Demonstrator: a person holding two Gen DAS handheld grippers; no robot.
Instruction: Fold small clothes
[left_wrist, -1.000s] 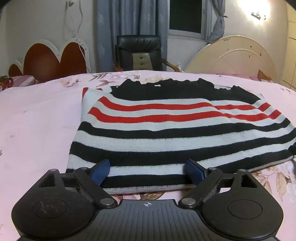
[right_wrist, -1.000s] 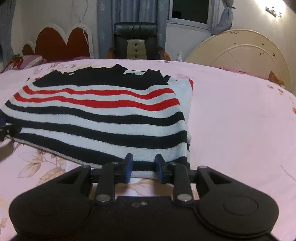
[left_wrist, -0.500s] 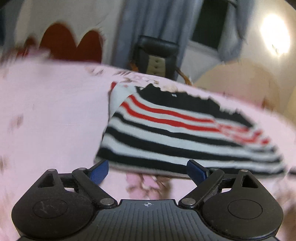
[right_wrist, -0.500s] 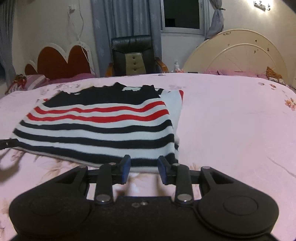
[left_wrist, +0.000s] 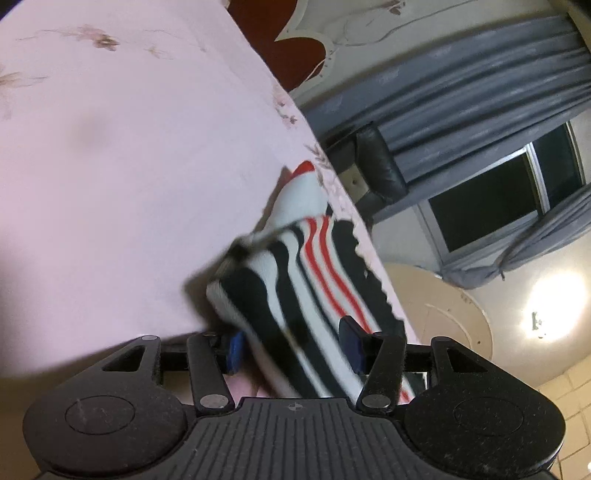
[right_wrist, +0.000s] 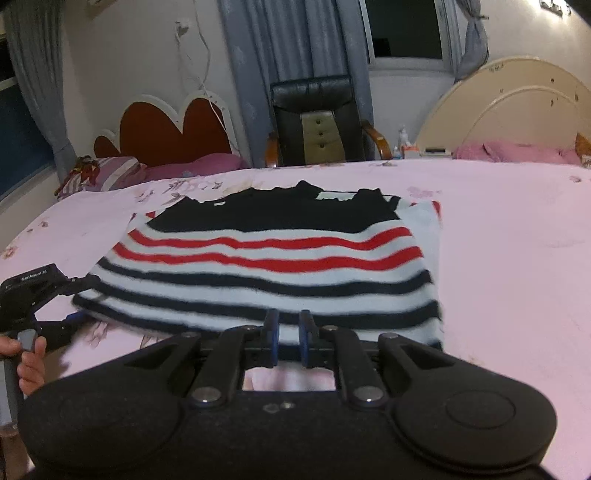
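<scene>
Right gripper (right_wrist: 287, 338): pads nearly pressed together, only a thin gap. They sit at the near hem of the striped sweater (right_wrist: 273, 258), about 6 o'clock of the garment. Can't tell if any fabric is pinched; the hem looks flat just beyond the tips, so my read is it's parked, not gripping.

Left gripper (left_wrist: 291, 345): jaws spread wide, camera rolled hard to one side. The sweater's near-left corner (left_wrist: 295, 295) runs between the blue pads, hem at roughly 6 o'clock in that view. Nothing clamped yet. In the right wrist view the same left gripper (right_wrist: 55, 306) shows at 8 o'clock, low on the pink bedsheet (right_wrist: 517, 258), tips at the garment's left corner. Likely rolled so one finger can slide under the edge.

Sweater lies flat mid-bed, collar at the far side, 12 o'clock. Sleeves appear already tucked in; white and red cuffs peek out at both far corners.

Judgement: setting up a side fold, left edge over to the right. Risk: knit is floppy, and a one-corner lift will drag or skew the stack.

Beyond the bed at 12 o'clock: black office chair (right_wrist: 314, 122), grey curtains (right_wrist: 280, 40), heart-shaped headboard (right_wrist: 173, 129) at 10–11.
</scene>
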